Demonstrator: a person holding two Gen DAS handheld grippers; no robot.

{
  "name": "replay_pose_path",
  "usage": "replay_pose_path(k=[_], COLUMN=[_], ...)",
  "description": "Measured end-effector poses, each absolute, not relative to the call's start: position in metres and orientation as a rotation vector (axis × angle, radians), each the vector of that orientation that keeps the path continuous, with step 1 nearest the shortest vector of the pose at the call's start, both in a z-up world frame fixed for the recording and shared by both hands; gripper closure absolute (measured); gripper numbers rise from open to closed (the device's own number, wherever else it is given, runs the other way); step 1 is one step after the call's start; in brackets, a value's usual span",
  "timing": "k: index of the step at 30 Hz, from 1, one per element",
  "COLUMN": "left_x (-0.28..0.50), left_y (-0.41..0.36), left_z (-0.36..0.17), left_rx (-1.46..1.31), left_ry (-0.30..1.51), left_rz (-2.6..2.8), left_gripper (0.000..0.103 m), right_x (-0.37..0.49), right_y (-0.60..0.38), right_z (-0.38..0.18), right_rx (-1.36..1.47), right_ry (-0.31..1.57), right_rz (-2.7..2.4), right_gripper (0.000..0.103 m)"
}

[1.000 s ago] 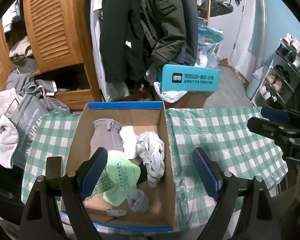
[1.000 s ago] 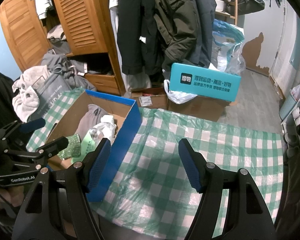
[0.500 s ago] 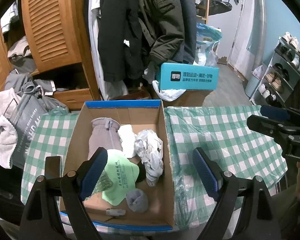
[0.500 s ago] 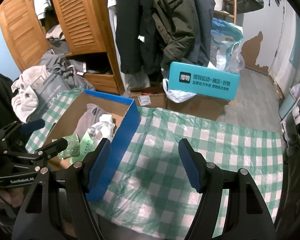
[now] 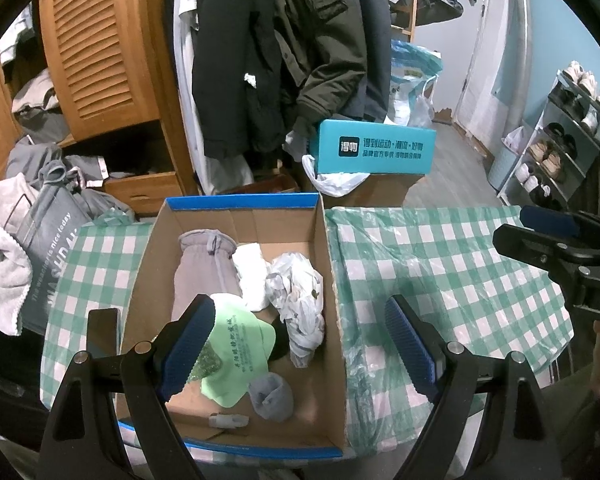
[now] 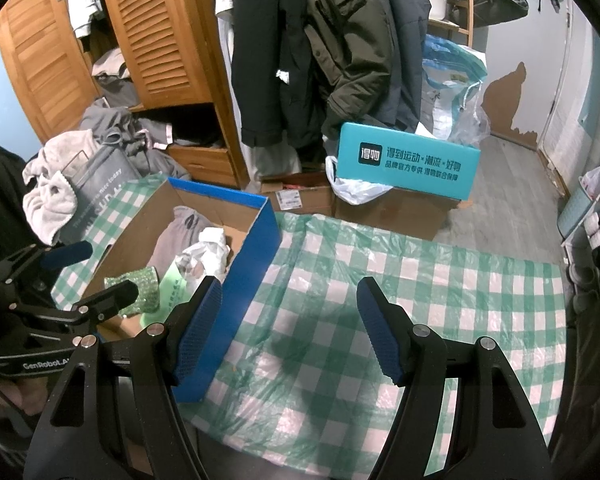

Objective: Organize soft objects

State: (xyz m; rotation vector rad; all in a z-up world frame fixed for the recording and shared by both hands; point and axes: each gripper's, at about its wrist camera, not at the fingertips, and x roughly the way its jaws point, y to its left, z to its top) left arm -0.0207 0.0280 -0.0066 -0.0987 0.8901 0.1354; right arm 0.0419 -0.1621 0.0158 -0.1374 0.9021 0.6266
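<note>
A green-and-white checked tablecloth [image 5: 440,264] carries a brown cardboard box [image 5: 332,280] edged blue, holding a light-green cloth [image 5: 236,344].

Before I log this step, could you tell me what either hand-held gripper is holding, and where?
Nothing: the left hand-held gripper and right hand-held gripper are both open and empty.

Checked tablecloth [image 6: 400,292] under open cardboard box [image 5: 332,280]

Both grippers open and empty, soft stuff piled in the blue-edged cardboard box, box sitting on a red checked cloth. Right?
Not quite: the cloth is green and white checked, not red, as the right wrist view shows. The rest holds: left gripper and right gripper are open and empty, and the soft items lie in the blue-edged cardboard box.
</note>
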Motion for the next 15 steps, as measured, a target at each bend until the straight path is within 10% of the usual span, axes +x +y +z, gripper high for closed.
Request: replay_pose_path(k=[15], left_x=[-0.0204], left_y=[0.0271], left_z=[-0.0083], left_rx=[-0.102], left_ry=[0.896], left_rz=[0.133], left_gripper=[0.015], right_x=[0.0423], right_y=[-0.1623], right_z=[0.0159], right_rx=[-0.137], right_ry=[0.902], right_rz=[0.626], right_gripper=[0.034])
